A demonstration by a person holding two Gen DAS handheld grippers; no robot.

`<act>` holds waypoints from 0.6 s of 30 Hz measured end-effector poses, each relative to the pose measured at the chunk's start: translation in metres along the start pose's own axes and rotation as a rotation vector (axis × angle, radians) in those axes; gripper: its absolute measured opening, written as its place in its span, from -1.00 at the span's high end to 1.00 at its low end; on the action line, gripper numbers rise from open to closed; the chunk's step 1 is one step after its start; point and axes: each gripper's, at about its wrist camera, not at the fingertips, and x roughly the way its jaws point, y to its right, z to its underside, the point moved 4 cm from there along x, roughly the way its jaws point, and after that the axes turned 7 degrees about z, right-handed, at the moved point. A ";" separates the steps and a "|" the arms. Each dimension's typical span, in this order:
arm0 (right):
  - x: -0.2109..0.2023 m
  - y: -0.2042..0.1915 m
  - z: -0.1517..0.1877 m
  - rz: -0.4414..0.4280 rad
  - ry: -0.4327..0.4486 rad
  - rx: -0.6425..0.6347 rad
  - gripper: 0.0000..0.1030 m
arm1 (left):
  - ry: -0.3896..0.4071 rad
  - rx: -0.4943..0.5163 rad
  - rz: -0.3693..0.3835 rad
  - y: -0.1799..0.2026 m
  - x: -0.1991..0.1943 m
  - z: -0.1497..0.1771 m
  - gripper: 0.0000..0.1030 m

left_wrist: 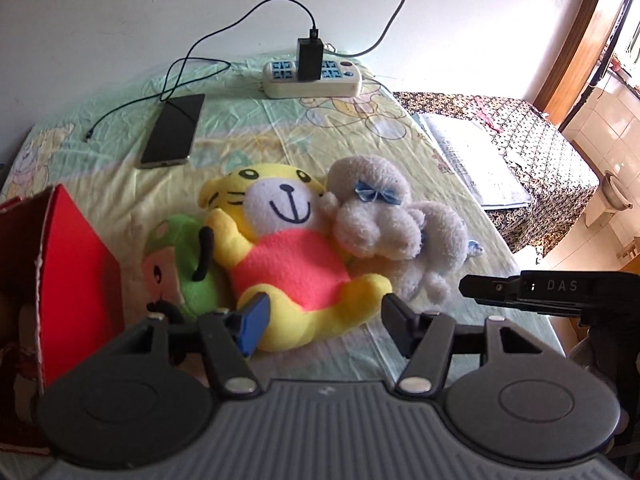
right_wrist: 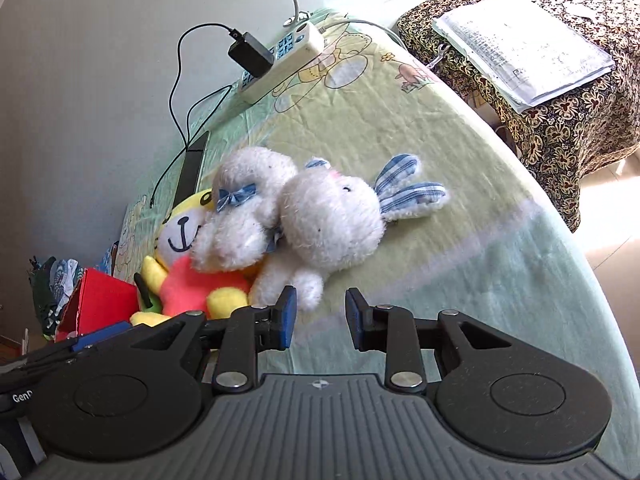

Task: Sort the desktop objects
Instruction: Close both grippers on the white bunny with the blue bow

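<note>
Fleecy yellow tiger (left_wrist: 288,264) between the wide-spread left hand-held gripper (left_wrist: 320,316) – right hand-held gripper (right_wrist: 320,316) gaping, empty.

Cloth-covered table (left_wrist: 248,140) bears plush toys (left_wrist: 288,256), phone (left_wrist: 173,131), power strip (left_wrist: 312,80).

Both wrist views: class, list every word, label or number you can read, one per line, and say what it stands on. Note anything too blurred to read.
"DAS" – on the right gripper, seen from the side in the left wrist view.
"GenD" (cut off by the frame edge) – on the left gripper, in the right wrist view.
Printed papers on the patterned cloth: text too small to read.
Power strip: markings unreadable.
</note>
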 end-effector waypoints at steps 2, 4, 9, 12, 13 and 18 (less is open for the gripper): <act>-0.001 0.006 -0.009 -0.021 0.017 0.020 0.42 | 0.002 -0.008 -0.007 0.001 0.003 -0.003 -0.24; -0.002 0.008 -0.018 -0.048 0.027 0.027 0.42 | 0.000 -0.025 -0.015 -0.002 0.005 -0.006 -0.25; 0.001 -0.001 -0.032 -0.093 0.029 0.003 0.42 | 0.000 -0.044 -0.011 -0.002 0.011 -0.013 -0.27; 0.006 -0.007 -0.037 -0.103 0.025 -0.014 0.42 | 0.013 -0.039 -0.006 0.002 0.014 -0.020 -0.29; 0.006 -0.008 -0.039 -0.104 0.029 -0.018 0.42 | 0.016 -0.039 -0.005 0.003 0.016 -0.023 -0.29; 0.007 -0.005 -0.050 -0.089 0.043 -0.016 0.42 | 0.012 -0.041 0.072 0.012 0.031 -0.037 -0.32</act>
